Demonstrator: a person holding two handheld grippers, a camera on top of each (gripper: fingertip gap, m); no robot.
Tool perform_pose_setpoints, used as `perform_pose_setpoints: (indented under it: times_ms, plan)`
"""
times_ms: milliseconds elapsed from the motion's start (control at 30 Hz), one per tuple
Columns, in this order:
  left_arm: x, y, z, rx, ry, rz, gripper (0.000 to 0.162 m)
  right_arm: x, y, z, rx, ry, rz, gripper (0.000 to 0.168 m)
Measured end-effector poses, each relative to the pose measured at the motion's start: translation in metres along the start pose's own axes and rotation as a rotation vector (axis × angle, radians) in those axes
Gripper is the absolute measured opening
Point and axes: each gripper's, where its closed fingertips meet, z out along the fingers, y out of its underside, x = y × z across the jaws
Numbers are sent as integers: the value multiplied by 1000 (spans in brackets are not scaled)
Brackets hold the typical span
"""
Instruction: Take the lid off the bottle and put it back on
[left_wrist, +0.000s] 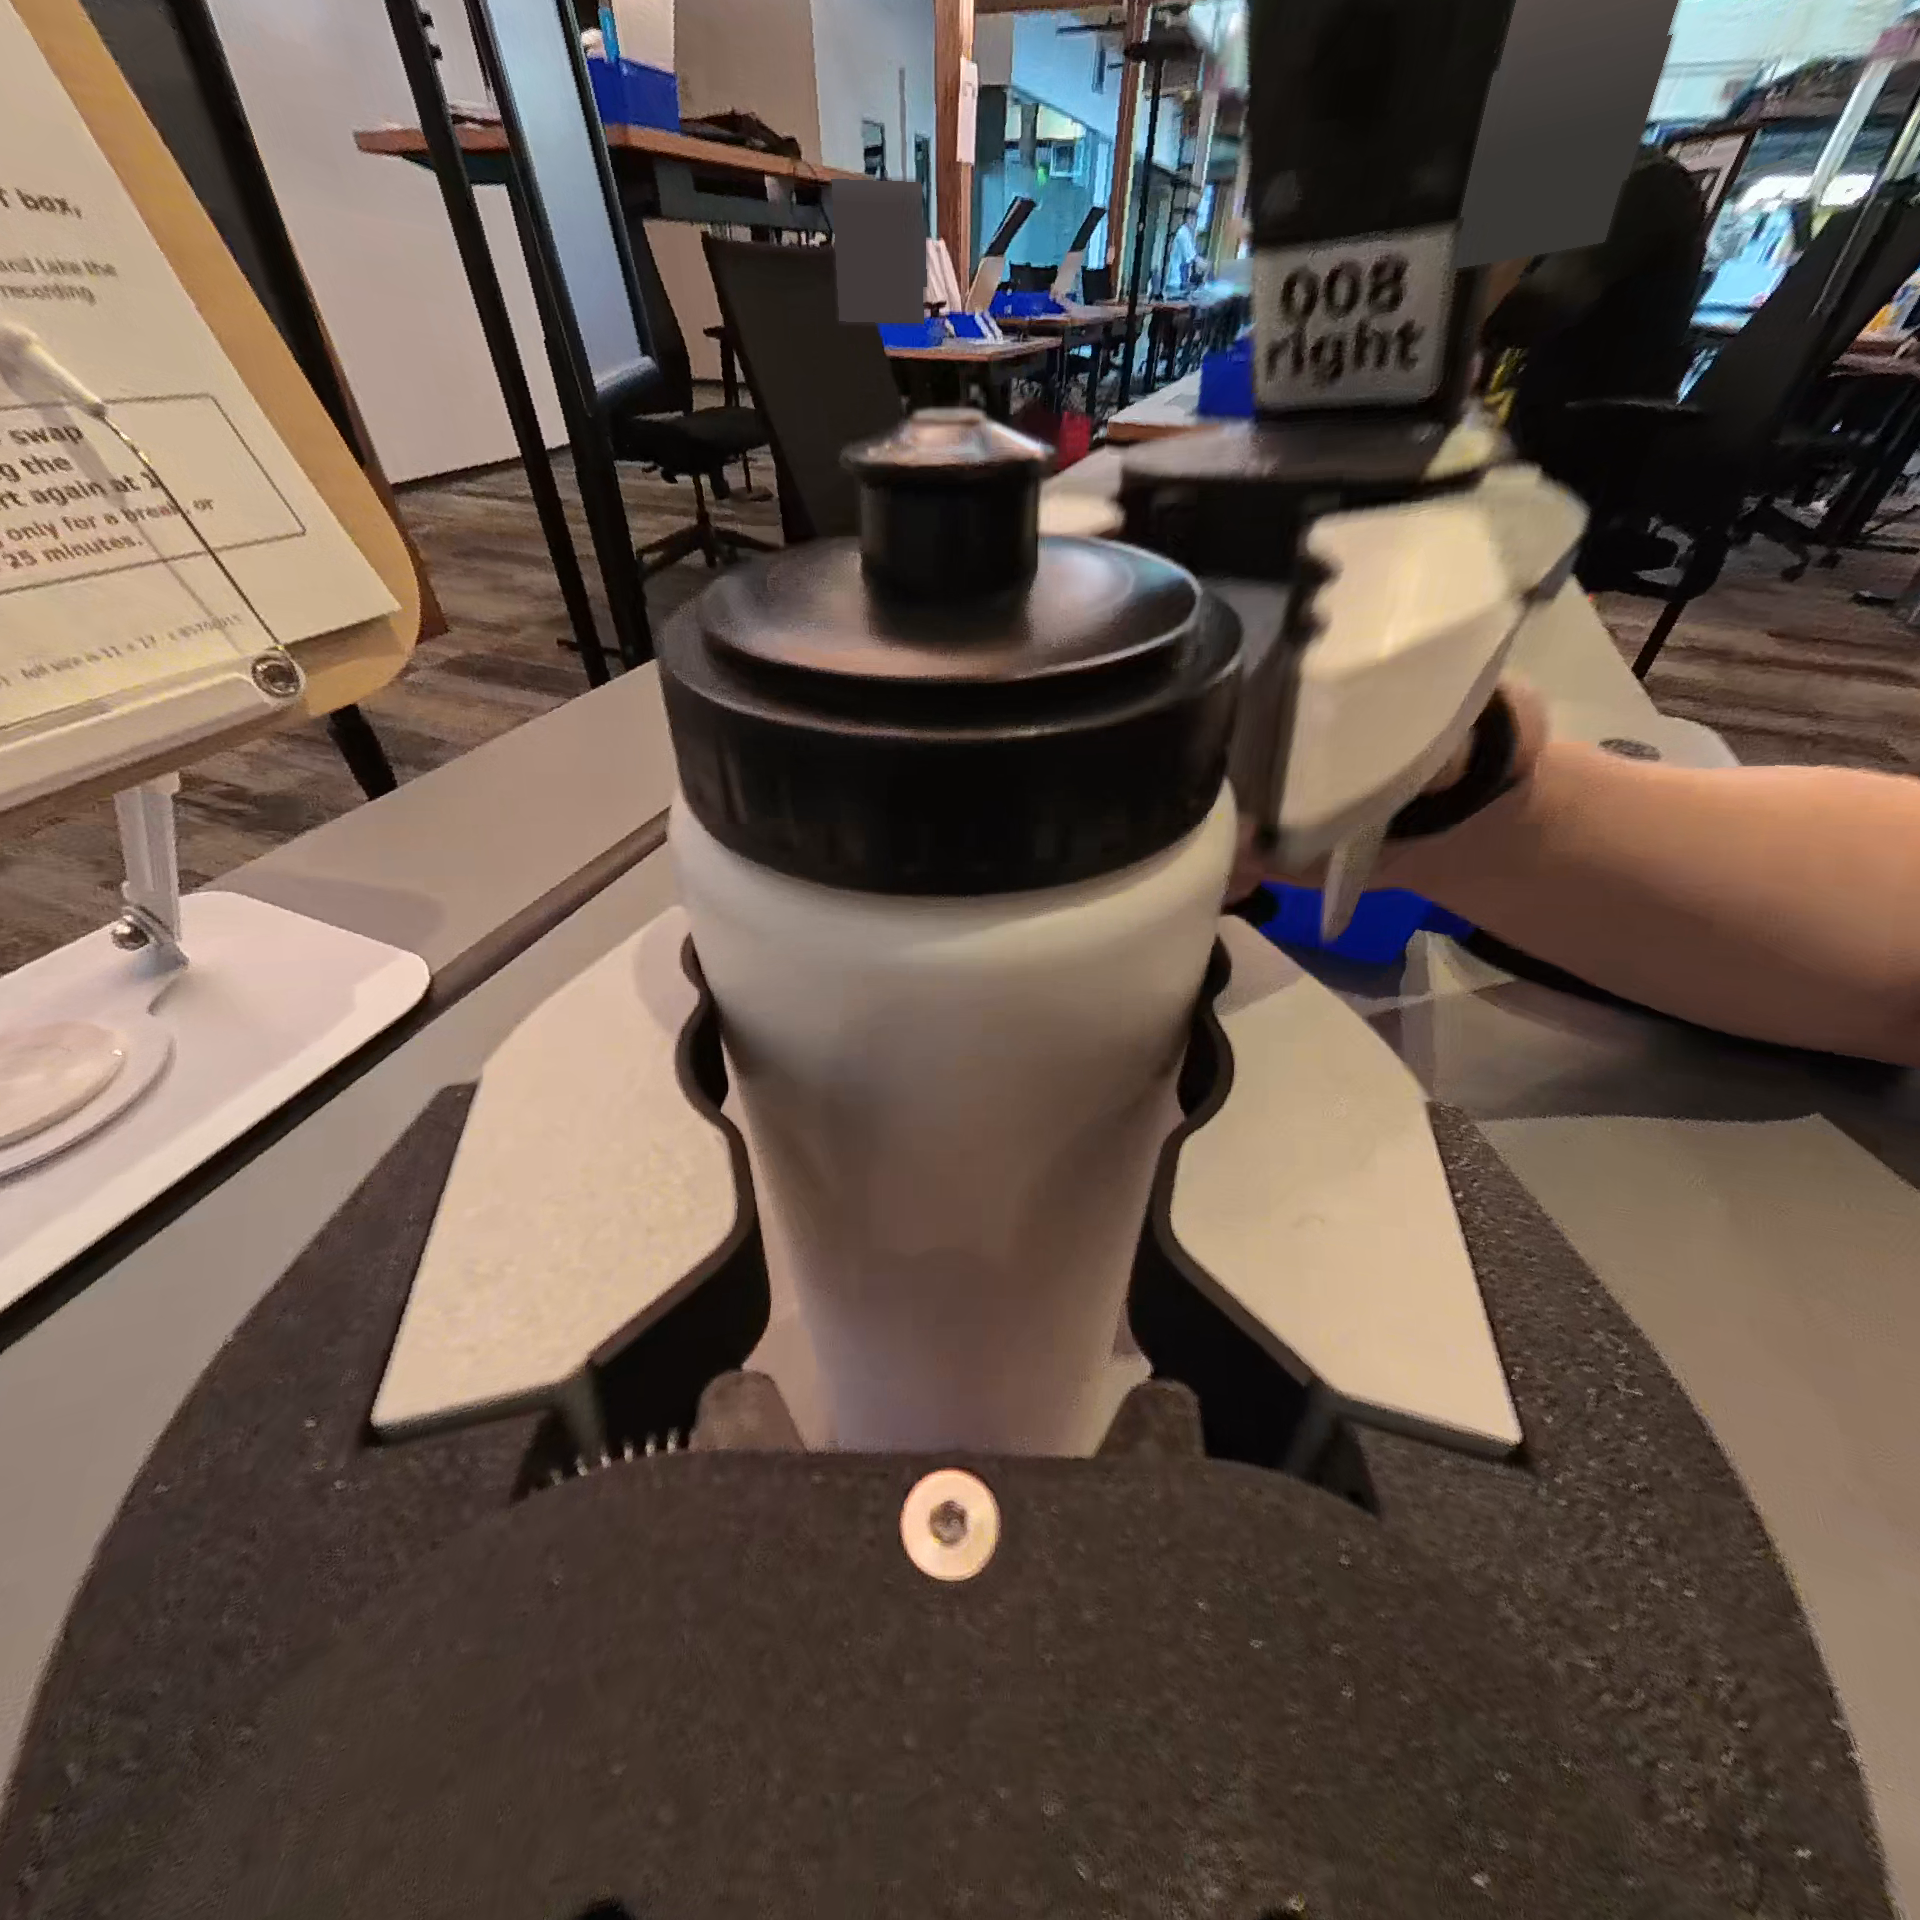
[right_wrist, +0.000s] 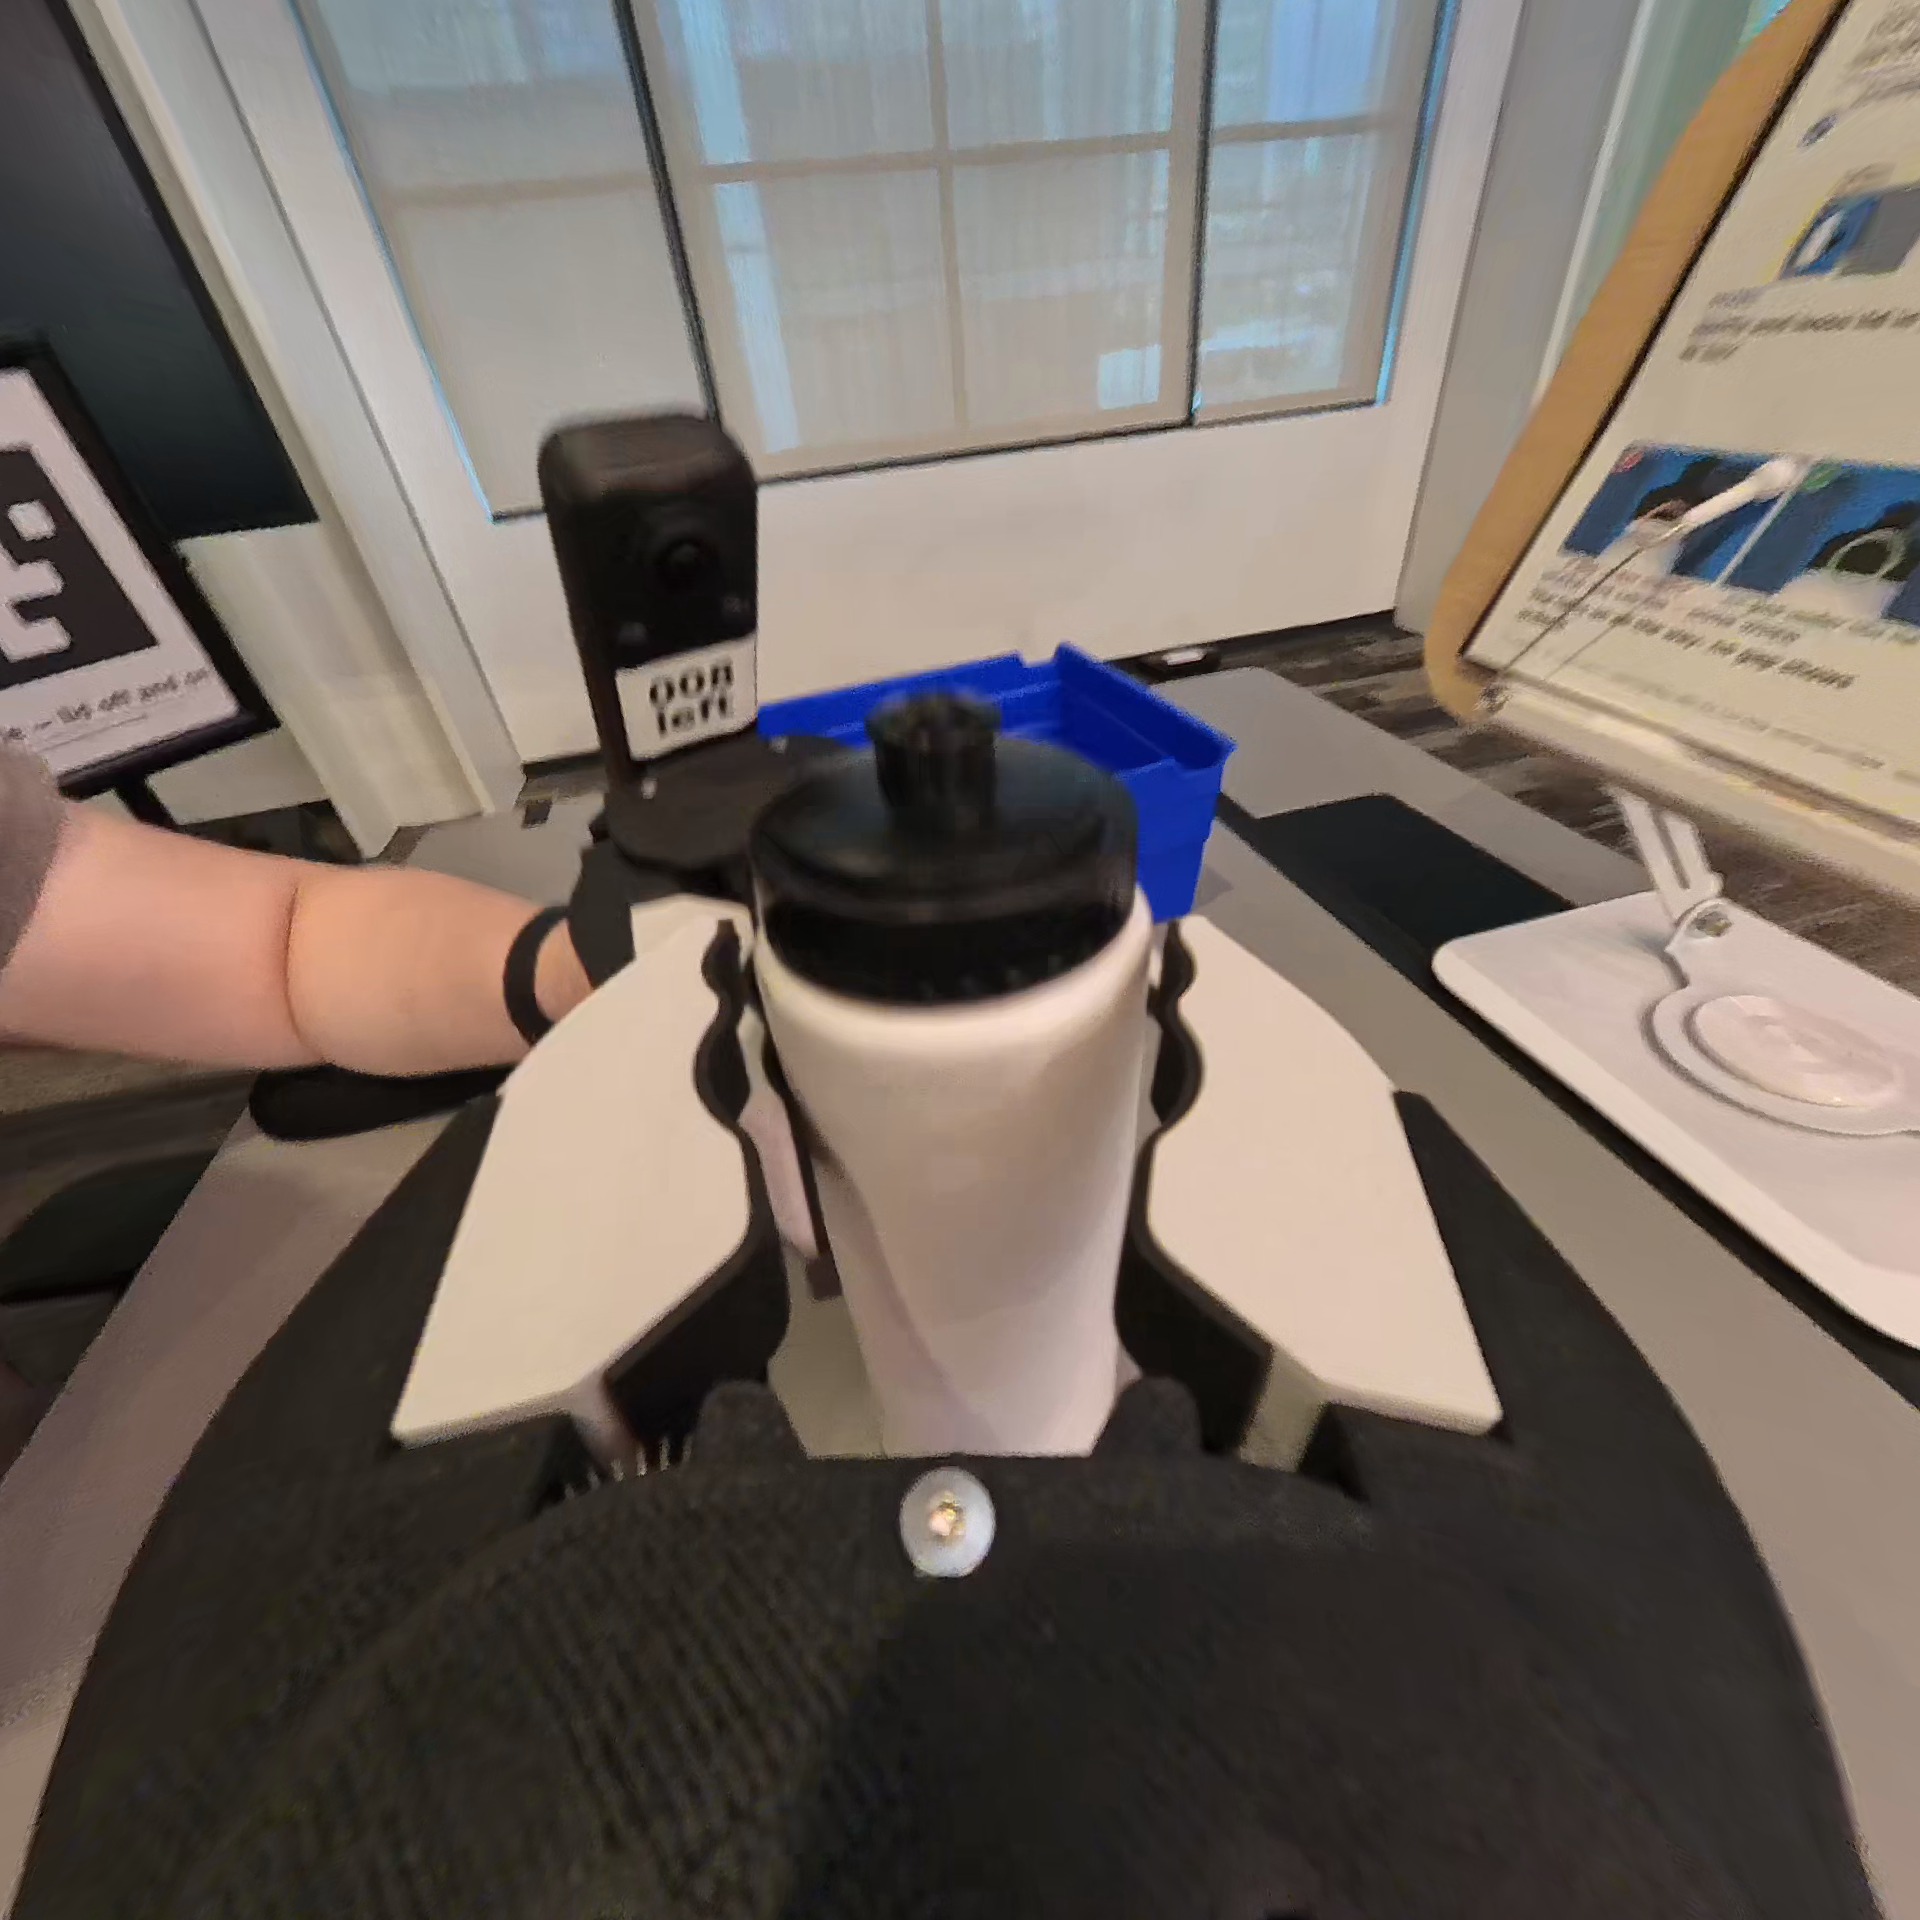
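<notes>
A white bottle (left_wrist: 956, 1091) with a black push-pull lid (left_wrist: 945, 727) stands upright between my left gripper's (left_wrist: 951, 935) fingers, which are shut on its body below the lid. The lid sits on the bottle. In the right wrist view the bottle (right_wrist: 956, 1143) and lid (right_wrist: 935, 862) lie between my right gripper's (right_wrist: 945, 935) fingers, whose tips are at lid height with narrow gaps on both sides. The view is blurred. One left finger (right_wrist: 795, 1195) shows pressed on the bottle's side. The right gripper's finger (left_wrist: 1403, 675) also shows beside the lid in the left wrist view.
A blue bin (right_wrist: 1143, 748) sits on the grey table (left_wrist: 1662, 1299) behind the bottle. A paper sign on a white stand (left_wrist: 208, 997) is to the left in the left wrist view, to the right (right_wrist: 1662, 1039) in the right one. A person's forearm (left_wrist: 1714, 894) reaches in.
</notes>
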Motion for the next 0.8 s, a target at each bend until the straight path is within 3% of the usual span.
perform_pose_setpoints:
  times_ms: [100,267,333,533,800]
  plan:
    - [-1,2,2,-13,-36,32,87,1,-18,-6,43,86,-8,81]
    - [-1,1,4,2,-88,27,87,-3,-8,2,-81,163,-48,83]
    - [0,2,5,4,-97,25,87,0,-6,3,-81,202,-47,72]
    - [3,2,6,0,-101,25,87,-2,-3,3,-93,135,23,74]
    - [7,3,6,-22,-82,34,86,-4,-2,1,-110,128,-23,74]
